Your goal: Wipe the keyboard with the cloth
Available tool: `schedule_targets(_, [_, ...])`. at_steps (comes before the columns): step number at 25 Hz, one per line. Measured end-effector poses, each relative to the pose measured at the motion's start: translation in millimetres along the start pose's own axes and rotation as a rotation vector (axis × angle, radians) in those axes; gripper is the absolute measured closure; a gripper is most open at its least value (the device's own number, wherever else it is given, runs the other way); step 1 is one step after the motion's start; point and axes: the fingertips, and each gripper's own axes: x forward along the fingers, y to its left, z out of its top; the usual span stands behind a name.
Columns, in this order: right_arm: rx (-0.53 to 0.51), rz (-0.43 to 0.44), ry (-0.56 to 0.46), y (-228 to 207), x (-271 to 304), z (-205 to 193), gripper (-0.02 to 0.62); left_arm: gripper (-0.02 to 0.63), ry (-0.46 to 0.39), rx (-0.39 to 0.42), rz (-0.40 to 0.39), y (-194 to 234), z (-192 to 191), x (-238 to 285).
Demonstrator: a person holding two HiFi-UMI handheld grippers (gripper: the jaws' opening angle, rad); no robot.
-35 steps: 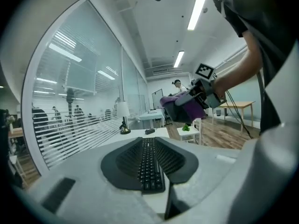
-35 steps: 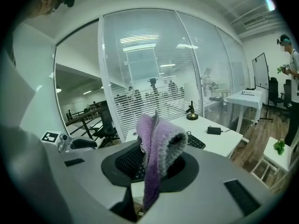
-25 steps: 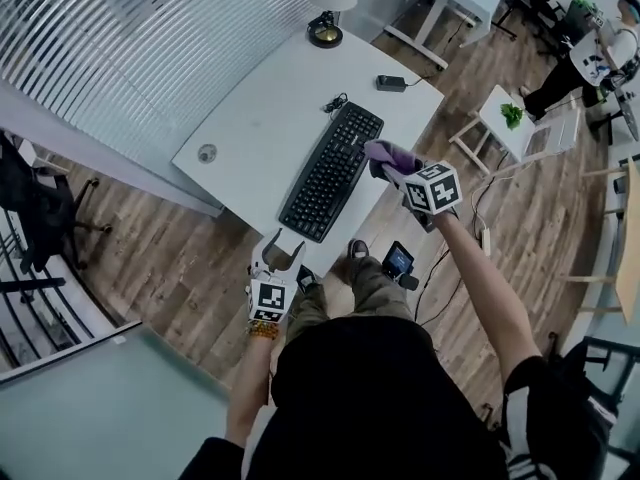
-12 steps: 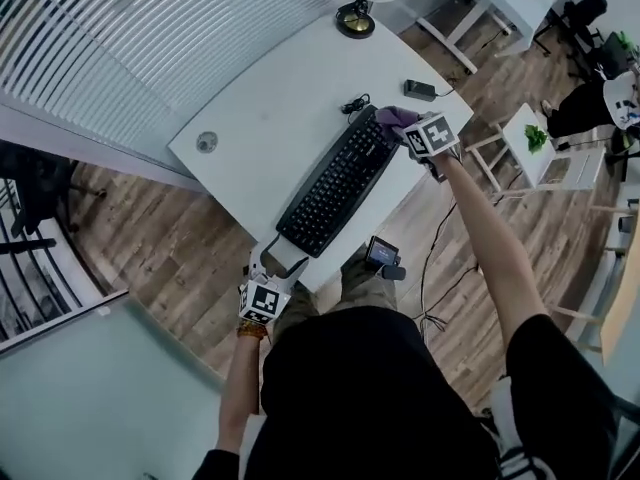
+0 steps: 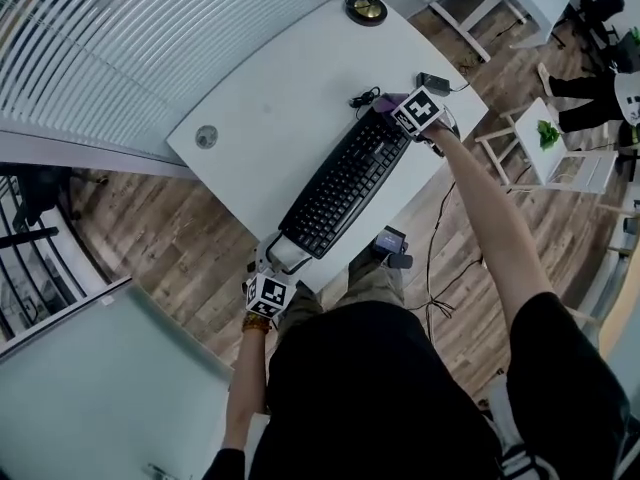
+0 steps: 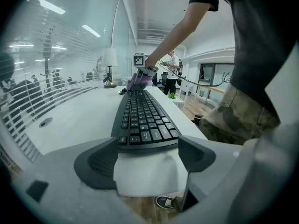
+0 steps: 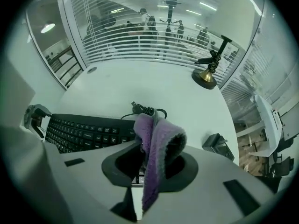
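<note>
well, from the head view the black keyboard (image 5: 345, 185) lies slantwise on the white desk (image 5: 250, 98), its near end close to the desk's front edge, and the left gripper (image 5: 275, 258) sits low at that near end while the right gripper (image 5: 400, 106) reaches out over the far end with the purple cloth (image 5: 385, 99) in it, close to a coiled cable (image 5: 362, 98) and a dark adapter (image 5: 432, 81), the lamp (image 5: 367, 8) standing well beyond. in the left gripper view the jaws are opening and stand wide, the near short end of the keyboard sits in the gap just ahead of them, and the pads press on nothing, so that hand grasps nothing; far down the rows of keys the cloth shows at the other end. in the right gripper view the jaws are clenched on a fold of the cloth, which sticks up between them and hangs a little below, with the last keys right underneath; whether the cloth already touches them i cannot tell. i judge the wipe is only about to start: the cloth is brought to the far end and no stroke looks made. next, the right hand should press the cloth flat on the keys and drag it along the rows toward the near end, while the left steadies the keyboard so it doesn't slide.
</note>
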Motion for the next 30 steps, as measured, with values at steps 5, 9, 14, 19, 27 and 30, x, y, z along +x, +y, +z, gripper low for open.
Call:
schedule_targets(5, [0.023, 0.028, -0.016, 8, 12, -4, 0.535, 0.209, 0.013, 0.025, 0.02, 0, -2, 2])
schedule_targets(9, [0.074, 0.099, -0.043, 20, 14, -5, 0.538, 0.209, -0.026, -0.05, 0.051, 3, 3, 2])
schedule_targets(14, [0.003, 0.116, -0.058, 29, 14, -4, 0.54, 0.207, 0.006, -0.021, 0.076, 3, 3, 5])
schedule_targets(19, [-0.078, 0.183, -0.064, 52, 13, -4, 0.54, 0.207, 0.013, -0.026, 0.073, 3, 1, 5])
schedule_targets(27, [-0.088, 0.229, -0.041, 73, 12, -3, 0.534, 0.207, -0.001, -0.022, 0.071, 2, -2, 2])
schedule_targets(30, [-0.094, 0.254, -0.046, 84, 12, -5, 0.534, 0.208, -0.001, -0.019, 0.069, 2, -2, 3])
